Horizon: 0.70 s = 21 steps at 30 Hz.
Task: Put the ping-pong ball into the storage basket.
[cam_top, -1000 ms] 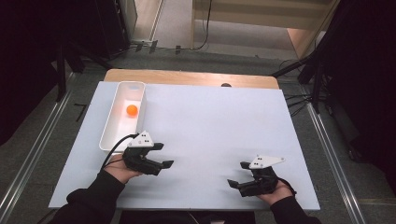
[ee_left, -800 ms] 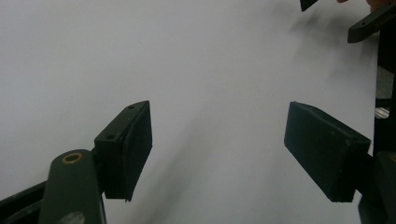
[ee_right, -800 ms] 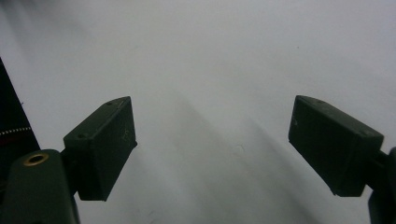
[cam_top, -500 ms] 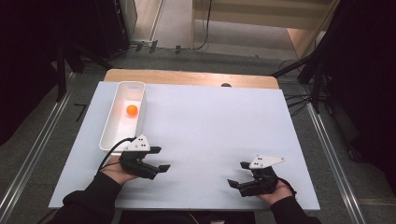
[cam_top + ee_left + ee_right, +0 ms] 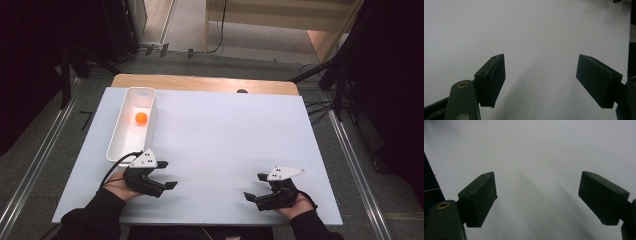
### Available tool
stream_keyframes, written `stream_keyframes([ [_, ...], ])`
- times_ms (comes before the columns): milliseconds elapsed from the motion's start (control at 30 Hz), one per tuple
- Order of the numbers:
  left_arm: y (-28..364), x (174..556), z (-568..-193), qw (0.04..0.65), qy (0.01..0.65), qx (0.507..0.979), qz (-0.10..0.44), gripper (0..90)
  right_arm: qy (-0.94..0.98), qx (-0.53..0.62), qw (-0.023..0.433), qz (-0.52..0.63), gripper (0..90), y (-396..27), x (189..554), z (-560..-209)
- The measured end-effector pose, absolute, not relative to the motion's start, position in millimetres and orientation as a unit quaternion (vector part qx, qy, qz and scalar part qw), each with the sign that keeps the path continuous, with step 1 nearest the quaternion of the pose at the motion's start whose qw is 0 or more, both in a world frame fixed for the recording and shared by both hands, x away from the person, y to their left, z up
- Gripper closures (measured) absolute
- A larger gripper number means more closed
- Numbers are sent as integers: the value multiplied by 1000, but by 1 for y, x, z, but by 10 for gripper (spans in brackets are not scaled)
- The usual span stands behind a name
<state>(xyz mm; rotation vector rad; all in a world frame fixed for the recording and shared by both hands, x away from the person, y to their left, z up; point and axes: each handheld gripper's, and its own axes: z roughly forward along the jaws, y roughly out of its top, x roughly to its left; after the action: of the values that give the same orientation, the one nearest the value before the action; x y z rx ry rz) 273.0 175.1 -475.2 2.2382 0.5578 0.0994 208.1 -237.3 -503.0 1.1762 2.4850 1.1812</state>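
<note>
We've pulled the left gripper (image 5: 162,176) back toward the near edge of the white table (image 5: 225,140), off the end of the white bin (image 5: 131,125); the right gripper (image 5: 256,186) hasn't budged. Both sets of jaws are spread wide with nothing between them. The orange ball (image 5: 141,118) sits inside the bin, well apart from either gripper. We read this as drop done, hands parked.

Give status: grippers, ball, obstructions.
Left gripper open, empty. Right gripper open, empty. Orange ball in white bin, untouched. Table between them bare.
</note>
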Motion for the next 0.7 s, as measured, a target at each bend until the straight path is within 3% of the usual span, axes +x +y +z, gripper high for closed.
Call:
stream_keyframes([
  [700,188,263,-477,403,198,893,26,239,827,392,76,395,135,-238,208,-503],
])
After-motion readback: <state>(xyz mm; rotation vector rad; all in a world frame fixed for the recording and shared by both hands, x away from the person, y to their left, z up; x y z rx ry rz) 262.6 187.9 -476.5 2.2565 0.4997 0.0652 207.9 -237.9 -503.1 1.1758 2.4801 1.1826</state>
